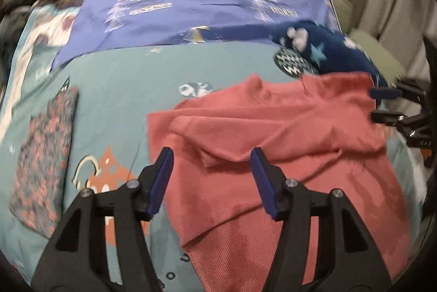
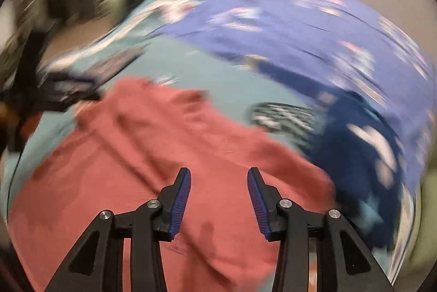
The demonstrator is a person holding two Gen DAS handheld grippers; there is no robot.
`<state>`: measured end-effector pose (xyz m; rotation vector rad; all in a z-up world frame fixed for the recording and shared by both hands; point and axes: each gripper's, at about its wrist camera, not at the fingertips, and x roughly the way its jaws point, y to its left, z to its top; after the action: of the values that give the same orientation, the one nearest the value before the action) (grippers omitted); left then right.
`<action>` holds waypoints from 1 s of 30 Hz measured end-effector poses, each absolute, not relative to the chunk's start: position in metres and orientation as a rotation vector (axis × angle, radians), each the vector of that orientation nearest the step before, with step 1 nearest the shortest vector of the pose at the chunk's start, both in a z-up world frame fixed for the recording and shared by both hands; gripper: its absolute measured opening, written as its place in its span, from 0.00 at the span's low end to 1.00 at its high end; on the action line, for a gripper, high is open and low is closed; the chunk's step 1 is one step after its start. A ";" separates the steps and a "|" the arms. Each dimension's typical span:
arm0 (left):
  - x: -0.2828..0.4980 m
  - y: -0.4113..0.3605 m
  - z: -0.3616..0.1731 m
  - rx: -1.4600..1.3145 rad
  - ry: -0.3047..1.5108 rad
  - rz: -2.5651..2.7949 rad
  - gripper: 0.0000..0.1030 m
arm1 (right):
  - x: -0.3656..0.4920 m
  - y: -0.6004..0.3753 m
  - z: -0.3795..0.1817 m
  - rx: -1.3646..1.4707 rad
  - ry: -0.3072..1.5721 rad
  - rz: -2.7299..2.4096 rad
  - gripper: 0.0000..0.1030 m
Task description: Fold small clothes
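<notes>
Coral-red waffle-knit cotton, a small shirt point(image 1: 273, 144), lies rumpled on the teal printed bedsheet point(image 1: 123, 90), filling the left wrist view from about three o'clock to six. We hold our left gripper point(image 1: 211, 159) over its near edge, jaws apart and empty; our right gripper point(image 2: 218, 177) hangs likewise open above the cloth. A navy star-print garment point(image 1: 327, 51) sits at one o'clock. We judge it best to smooth the flipped flap first, then pinch matching corners so the fold lands square.
</notes>
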<state>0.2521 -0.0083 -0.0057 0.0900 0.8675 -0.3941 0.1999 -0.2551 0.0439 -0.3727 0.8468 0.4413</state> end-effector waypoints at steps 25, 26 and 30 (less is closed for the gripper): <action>0.243 0.036 -0.012 -0.010 0.842 -0.482 0.63 | 0.254 -0.144 0.034 -0.210 0.915 0.907 0.03; 0.241 0.034 -0.011 -0.024 0.833 -0.514 0.65 | 0.251 -0.150 0.046 -0.177 0.899 0.946 0.03; 0.236 0.027 -0.004 -0.099 0.786 -0.655 0.73 | 0.248 -0.167 0.078 -0.081 0.854 1.040 0.03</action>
<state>0.2360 0.0274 -0.0043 -0.0992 0.7859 -0.6546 0.2476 -0.1665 0.0784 -0.0812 0.8538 1.0398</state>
